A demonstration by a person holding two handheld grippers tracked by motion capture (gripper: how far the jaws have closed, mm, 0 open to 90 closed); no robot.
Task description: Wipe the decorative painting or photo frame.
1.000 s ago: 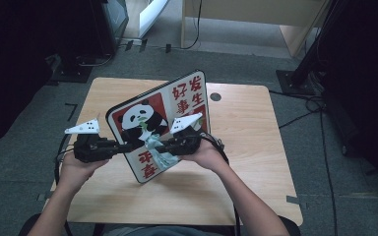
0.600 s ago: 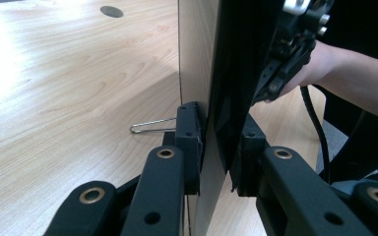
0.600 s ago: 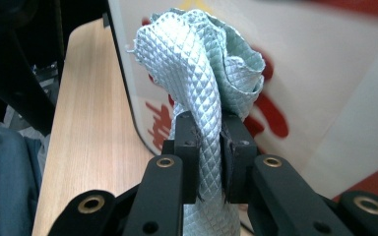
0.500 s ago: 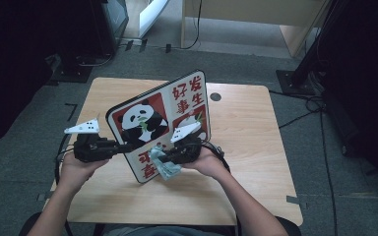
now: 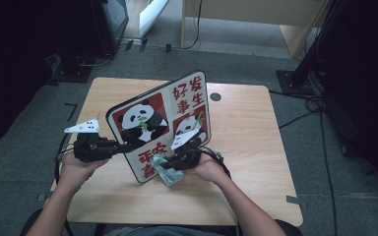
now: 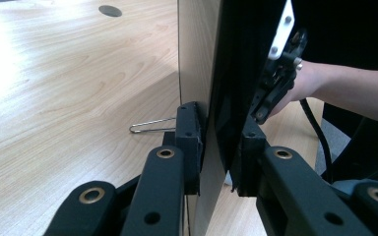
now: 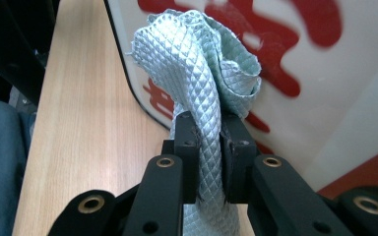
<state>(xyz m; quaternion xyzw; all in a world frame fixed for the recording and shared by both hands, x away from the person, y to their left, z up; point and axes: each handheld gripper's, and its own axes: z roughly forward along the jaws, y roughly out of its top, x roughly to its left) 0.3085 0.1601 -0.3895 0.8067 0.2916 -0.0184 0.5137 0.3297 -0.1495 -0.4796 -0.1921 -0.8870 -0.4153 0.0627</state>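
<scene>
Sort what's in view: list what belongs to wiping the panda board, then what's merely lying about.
In the job:
panda board
pale green cloth
left gripper, clamped on the board's edge
right gripper, gripping the cloth

Lying about:
wire clip on the table

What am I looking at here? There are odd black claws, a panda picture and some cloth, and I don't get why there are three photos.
A person sits at a wooden table with a hand-held clamp tool in each hand. One photo looks down from above; the other two come from small cameras riding on each tool. The left gripper pinches the edge of a panda board, propping it upright on the table. The right gripper is shut on a pale green cloth held against the board's printed face, as if to wipe it. A thin wire loop lies on the table behind the board.
</scene>
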